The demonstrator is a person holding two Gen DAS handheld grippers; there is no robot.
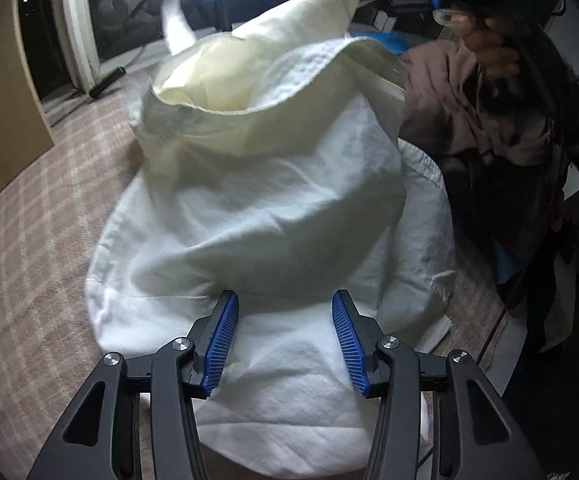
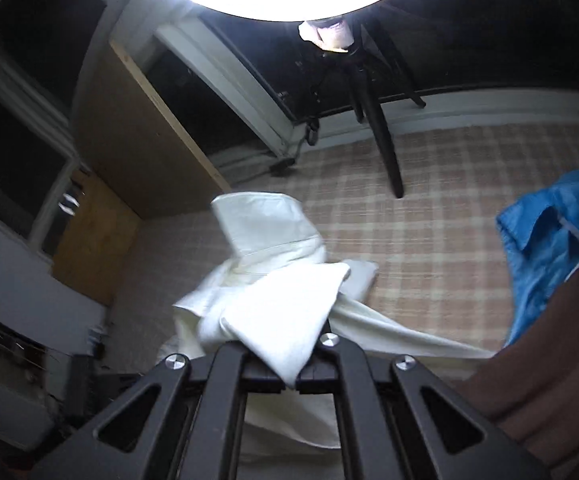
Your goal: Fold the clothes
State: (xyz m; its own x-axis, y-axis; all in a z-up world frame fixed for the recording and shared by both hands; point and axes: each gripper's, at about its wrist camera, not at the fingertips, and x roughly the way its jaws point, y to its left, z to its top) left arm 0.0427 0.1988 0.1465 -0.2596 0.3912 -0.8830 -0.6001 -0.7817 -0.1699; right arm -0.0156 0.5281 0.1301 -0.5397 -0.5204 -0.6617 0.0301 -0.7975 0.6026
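My left gripper points steeply down over the white garment, its jaws released and standing apart, the ribbed blue pads bare with nothing pinched between them. Black linkage arms with silver rivets frame the bottom of the left wrist view. Under the pads the garment lies in a soft, rumpled heap on the plaid surface, a pinkish-tan check weave; I cannot tell whether that is a bed or a floor covering. The cloth is a thin woven cotton, creased, with a stitched hem; its upper part is lifted into a hollow cuff-like opening that shows a creamier inside.

My right gripper is clenched on a corner of that same white garment, the jaws pressed together with the cloth wedged between them and fanning forward in a blurred, folded flap. In the left wrist view my right hand holds its gripper high at the garment's far edge, above a dull mauve cloth.

Farther off to the right lies a shiny blue garment. Beyond stand a dark tripod leg, a plywood panel and a glaring ring light.
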